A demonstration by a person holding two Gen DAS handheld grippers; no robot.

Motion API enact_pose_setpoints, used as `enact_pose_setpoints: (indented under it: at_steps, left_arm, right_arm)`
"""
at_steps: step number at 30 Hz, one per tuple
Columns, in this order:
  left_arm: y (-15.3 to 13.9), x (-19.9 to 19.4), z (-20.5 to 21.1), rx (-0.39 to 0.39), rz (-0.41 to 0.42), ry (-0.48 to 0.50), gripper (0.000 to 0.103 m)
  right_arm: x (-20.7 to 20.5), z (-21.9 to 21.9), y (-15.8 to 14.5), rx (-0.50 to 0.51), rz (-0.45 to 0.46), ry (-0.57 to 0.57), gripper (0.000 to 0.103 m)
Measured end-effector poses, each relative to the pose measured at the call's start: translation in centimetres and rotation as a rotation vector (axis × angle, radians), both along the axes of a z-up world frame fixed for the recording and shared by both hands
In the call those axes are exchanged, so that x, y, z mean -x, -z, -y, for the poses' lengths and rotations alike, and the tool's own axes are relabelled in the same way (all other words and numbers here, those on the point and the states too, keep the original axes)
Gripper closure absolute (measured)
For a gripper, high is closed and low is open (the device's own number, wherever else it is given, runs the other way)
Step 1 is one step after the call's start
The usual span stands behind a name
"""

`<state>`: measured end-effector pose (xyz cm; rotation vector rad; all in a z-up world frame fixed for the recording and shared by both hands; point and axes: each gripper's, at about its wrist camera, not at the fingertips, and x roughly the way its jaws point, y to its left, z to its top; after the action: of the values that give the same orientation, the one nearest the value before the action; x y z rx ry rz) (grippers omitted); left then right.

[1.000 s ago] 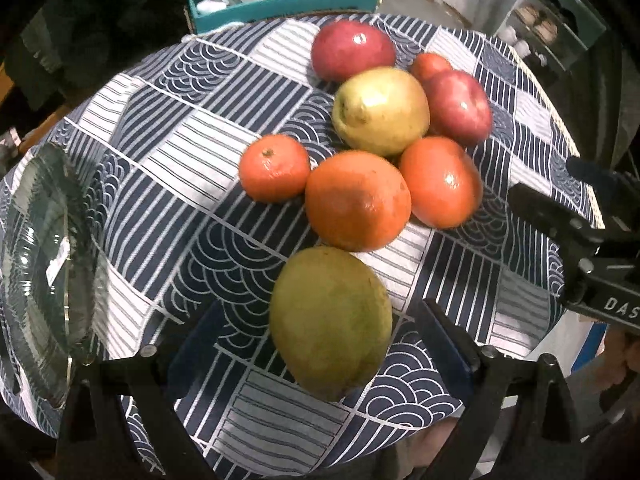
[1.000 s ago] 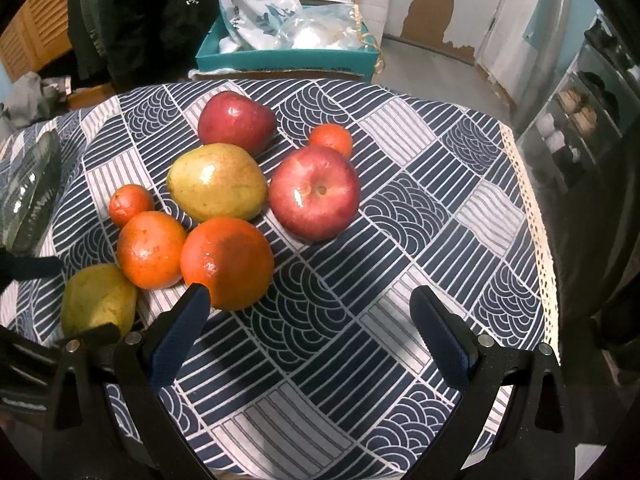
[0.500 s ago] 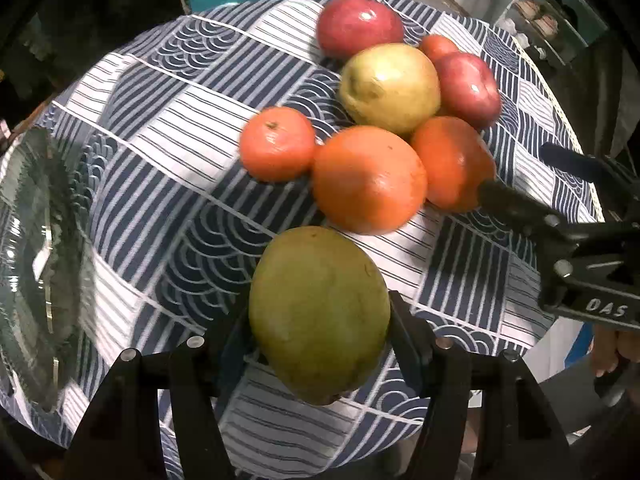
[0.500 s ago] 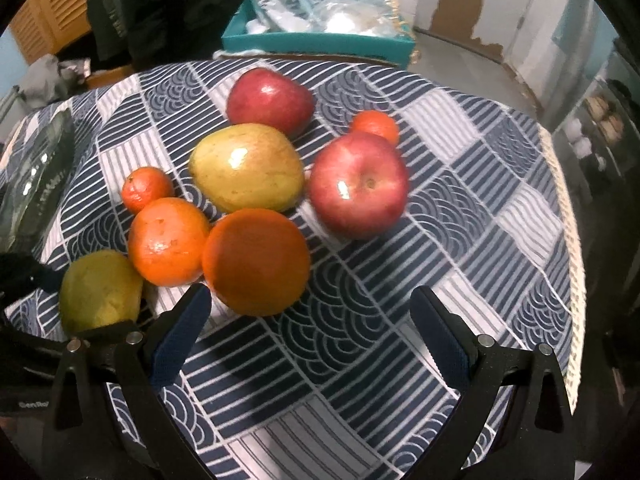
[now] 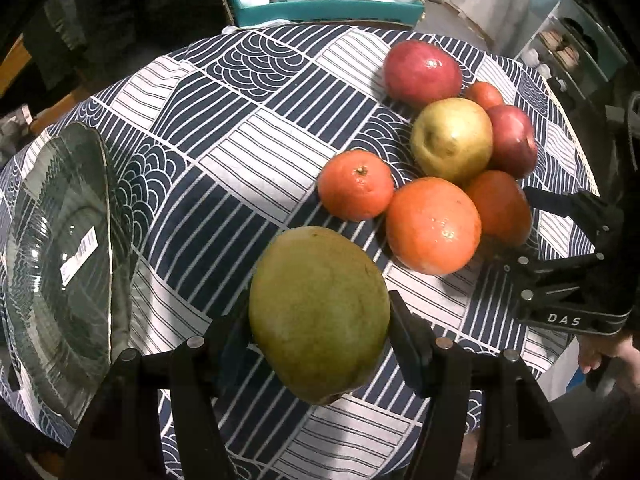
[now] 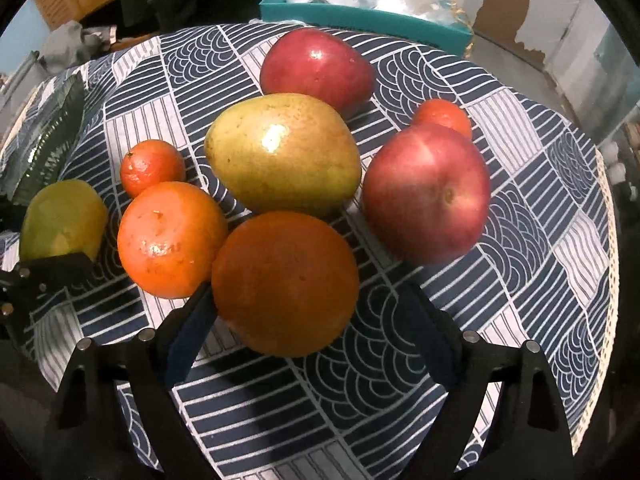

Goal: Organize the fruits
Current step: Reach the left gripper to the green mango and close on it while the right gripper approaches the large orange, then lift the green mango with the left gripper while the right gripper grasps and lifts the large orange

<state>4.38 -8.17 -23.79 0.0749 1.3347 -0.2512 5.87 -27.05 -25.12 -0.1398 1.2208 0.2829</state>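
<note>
The right gripper (image 5: 560,300) carries the letters "DAS". Compared with a second ago, the left gripper (image 5: 320,344) has closed on the green mango (image 5: 320,312) and grips it above the tablecloth (image 5: 240,128). The right jaws are closing around the big orange (image 6: 284,280), not yet pressing.

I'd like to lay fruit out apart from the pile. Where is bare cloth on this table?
The widest bare patch of tablecloth runs between the glass plate and the fruit cluster around the yellow pear, up to the teal box. More lies beyond the red apple, toward the fringed edge. It is crowded where the oranges, pear and apples touch.
</note>
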Motion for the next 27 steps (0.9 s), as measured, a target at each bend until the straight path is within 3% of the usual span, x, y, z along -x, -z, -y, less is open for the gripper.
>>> enact_pose_setpoints:
  at_steps: [7,16,27]
  left_arm:
    - [0.2,-0.3,0.2,0.002,0.0,0.0,0.037]
    - [-0.7,0.0,0.5,0.0,0.03,0.014,0.037]
    - [-3.5,-0.3,-0.4,-0.001,0.116,0.013,0.037]
  right_arm:
    - [0.0,0.5,0.0,-0.095,-0.031,-0.008,0.034]
    - [0.4,0.5,-0.2,-0.095,-0.041,0.017,0.036]
    - [2.5,-0.2,-3.2,-0.028,0.049,0.031,0.036]
